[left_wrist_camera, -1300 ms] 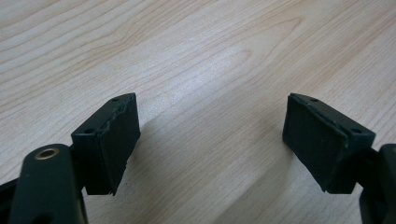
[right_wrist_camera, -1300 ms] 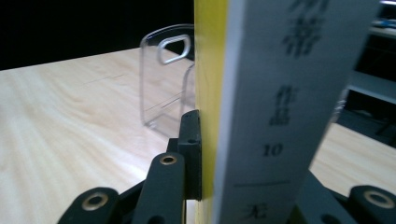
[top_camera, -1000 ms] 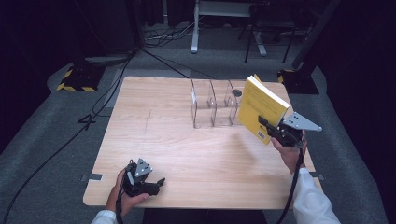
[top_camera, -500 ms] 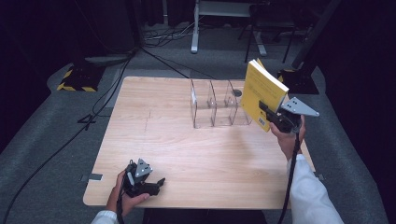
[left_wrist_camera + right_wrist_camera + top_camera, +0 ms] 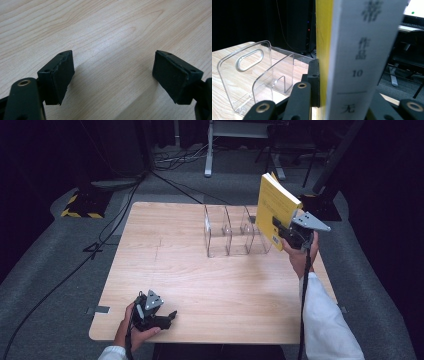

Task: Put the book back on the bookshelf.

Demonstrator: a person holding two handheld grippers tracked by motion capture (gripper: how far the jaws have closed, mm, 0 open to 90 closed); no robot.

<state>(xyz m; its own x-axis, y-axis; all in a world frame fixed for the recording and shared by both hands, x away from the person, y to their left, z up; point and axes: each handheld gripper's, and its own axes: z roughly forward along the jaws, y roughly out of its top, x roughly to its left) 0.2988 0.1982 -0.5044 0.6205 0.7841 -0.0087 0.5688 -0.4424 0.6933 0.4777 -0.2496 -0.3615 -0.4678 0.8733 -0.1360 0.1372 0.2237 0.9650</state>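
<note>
A yellow book is held upright above the table's right side, with my right gripper shut on its lower edge. In the right gripper view the book's white spine and yellow cover stand between the jaws. A clear plastic rack with several dividers stands just left of the book; its nearest divider has a slot handle. My left gripper lies on the table near the front left edge, open. Its pads are wide apart over bare wood.
The wooden table sits on grey carpet. Cables trail over the floor at the left, and a yellow-black striped block lies beyond the far left corner. A metal stand rises behind the table.
My right gripper has lifted the yellow book higher and turned it more upright, moving it toward the right end of the rack. The left gripper has stayed put.
</note>
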